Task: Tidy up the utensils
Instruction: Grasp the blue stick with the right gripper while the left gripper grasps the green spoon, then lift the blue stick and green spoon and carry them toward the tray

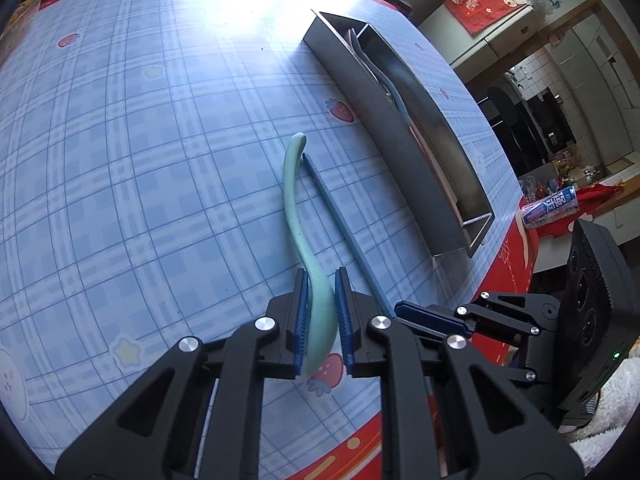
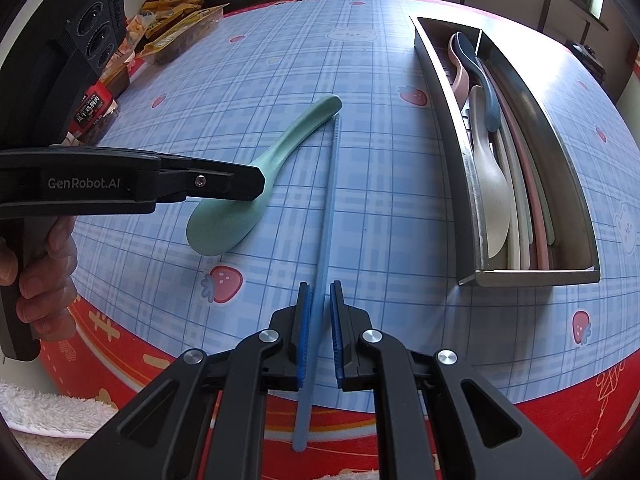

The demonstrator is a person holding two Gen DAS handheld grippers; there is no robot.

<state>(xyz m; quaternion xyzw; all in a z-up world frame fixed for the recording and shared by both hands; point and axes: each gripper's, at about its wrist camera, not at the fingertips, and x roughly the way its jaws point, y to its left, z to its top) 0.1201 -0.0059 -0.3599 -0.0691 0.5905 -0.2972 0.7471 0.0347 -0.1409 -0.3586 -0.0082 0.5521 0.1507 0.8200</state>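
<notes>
A mint-green spoon (image 1: 294, 208) lies on the blue plaid tablecloth; it also shows in the right wrist view (image 2: 280, 152). My left gripper (image 1: 322, 276) straddles its neck near the bowl, pads close to it but with small gaps, so it is open. A light-blue chopstick (image 1: 340, 216) lies beside the spoon. My right gripper (image 2: 320, 286) straddles the chopstick (image 2: 326, 208) near its thick end, pads apart from it, open. The metal utensil tray (image 2: 468, 168) holds several spoons and chopsticks.
The tray (image 1: 384, 128) lies along the table's right side. Snack packets (image 2: 172, 32) crowd the far left edge. The red table border (image 2: 560, 408) marks the near edge. A white towel (image 2: 52, 416) lies below it.
</notes>
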